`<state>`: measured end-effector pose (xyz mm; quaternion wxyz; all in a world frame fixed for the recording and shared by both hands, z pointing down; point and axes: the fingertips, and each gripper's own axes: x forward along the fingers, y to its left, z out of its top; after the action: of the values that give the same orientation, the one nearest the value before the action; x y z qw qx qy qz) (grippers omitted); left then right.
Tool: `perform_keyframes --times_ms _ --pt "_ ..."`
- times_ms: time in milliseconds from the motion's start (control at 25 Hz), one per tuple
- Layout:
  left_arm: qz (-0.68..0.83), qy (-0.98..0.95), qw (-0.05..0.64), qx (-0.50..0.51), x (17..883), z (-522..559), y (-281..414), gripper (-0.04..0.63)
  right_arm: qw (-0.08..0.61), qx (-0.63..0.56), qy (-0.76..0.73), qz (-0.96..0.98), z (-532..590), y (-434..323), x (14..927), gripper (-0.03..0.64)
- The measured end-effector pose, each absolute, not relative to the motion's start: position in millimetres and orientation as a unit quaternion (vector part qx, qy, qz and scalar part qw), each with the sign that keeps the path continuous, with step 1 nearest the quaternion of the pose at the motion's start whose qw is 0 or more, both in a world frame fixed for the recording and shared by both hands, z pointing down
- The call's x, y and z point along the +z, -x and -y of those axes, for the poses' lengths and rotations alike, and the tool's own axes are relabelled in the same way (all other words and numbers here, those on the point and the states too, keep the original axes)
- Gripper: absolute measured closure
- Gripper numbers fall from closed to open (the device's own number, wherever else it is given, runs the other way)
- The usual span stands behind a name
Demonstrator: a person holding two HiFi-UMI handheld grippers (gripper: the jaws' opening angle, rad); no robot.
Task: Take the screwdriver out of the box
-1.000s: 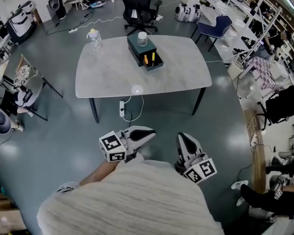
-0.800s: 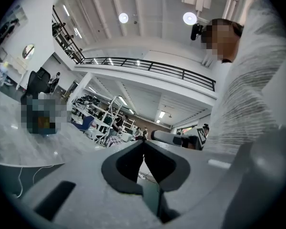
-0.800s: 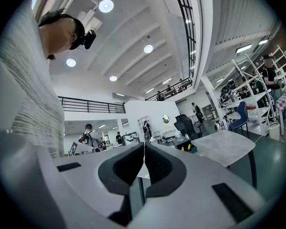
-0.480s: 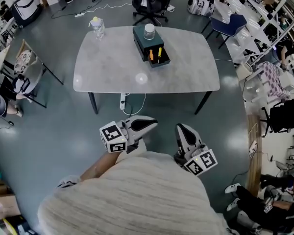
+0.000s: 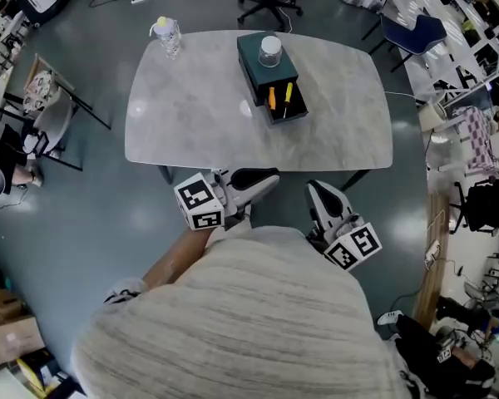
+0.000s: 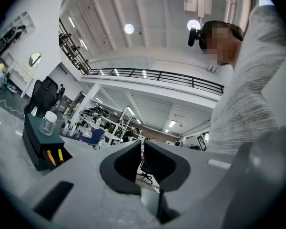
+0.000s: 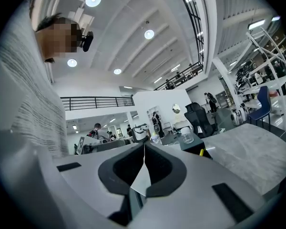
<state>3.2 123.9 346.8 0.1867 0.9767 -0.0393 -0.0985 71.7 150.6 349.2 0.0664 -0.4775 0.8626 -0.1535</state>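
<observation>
Well, I have both tongs tucked in close to the torso, just short of the near edge of the worktop. The left tongs lie almost level, with the marker cube at the rear and the tips aimed toward 2 o'clock in the head view. A bare forearm runs back from them toward 7 o'clock. The right tongs aim toward 11 o'clock, so the two sets of tips lean in toward each other without touching. Each gripper view shows its jaws pressed together with nothing between them.

The dark green box sits on the far middle of the worktop, at 12 o'clock from the tongs and well apart from them. Its open compartment is at the end nearest me. In it an orange-handled screwdriver and a yellow-handled screwdriver lie side by side. A clear jar stands on the box's lid. A bottle stands near the worktop's 10 o'clock corner.
</observation>
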Motion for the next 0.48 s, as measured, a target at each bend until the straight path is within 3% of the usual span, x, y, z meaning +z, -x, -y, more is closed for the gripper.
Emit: perform_keyframes --times_ms 480 --pt "0.035 -0.983 0.162 -0.084 342.3 -2.0 14.0 0.577 0.069 -0.147 0.404 -0.900 -16.7 -86.7 337.3 0.604"
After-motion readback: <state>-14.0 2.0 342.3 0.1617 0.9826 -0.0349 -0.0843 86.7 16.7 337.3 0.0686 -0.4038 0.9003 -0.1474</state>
